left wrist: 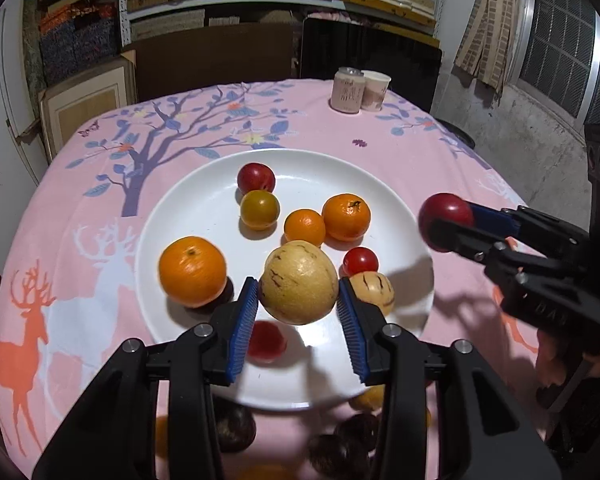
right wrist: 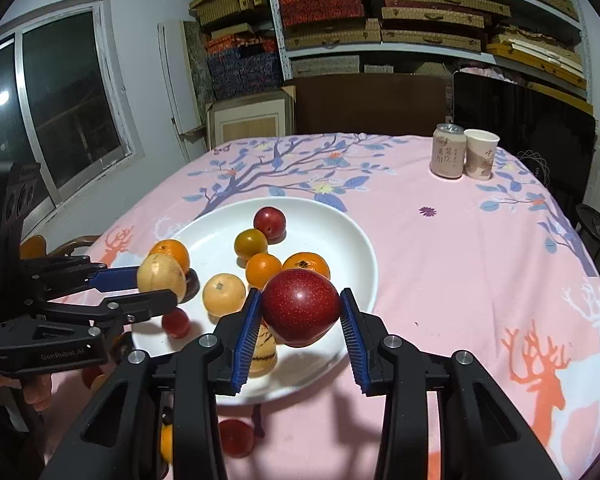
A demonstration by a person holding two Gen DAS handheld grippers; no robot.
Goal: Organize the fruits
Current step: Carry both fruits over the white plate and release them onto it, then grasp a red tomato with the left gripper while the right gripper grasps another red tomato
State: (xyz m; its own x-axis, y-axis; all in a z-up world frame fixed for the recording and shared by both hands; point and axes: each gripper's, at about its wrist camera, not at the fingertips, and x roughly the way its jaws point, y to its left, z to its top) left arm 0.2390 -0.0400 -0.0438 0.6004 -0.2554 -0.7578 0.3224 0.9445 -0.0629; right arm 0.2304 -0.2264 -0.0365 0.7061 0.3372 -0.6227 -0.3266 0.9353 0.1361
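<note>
A white plate (left wrist: pixel 204 208) on the pink tablecloth holds several fruits: oranges (left wrist: pixel 192 271), a red plum (left wrist: pixel 256 178), a yellow-green fruit (left wrist: pixel 259 210), a small tomato (left wrist: pixel 361 261). My left gripper (left wrist: pixel 298 314) is shut on a pale yellow streaked melon (left wrist: pixel 299 282) held above the plate's near part. My right gripper (right wrist: pixel 300 334) is shut on a dark red plum (right wrist: pixel 301 307) above the plate's (right wrist: pixel 352 240) near right rim. The right gripper also shows in the left wrist view (left wrist: pixel 452 222); the left gripper shows in the right wrist view (right wrist: pixel 156 288).
A drink can (right wrist: pixel 448 152) and a paper cup (right wrist: pixel 480 154) stand at the table's far right. Several dark and red fruits (left wrist: pixel 236 428) lie on the cloth near the plate's front edge. Shelves of boxes stand behind the table.
</note>
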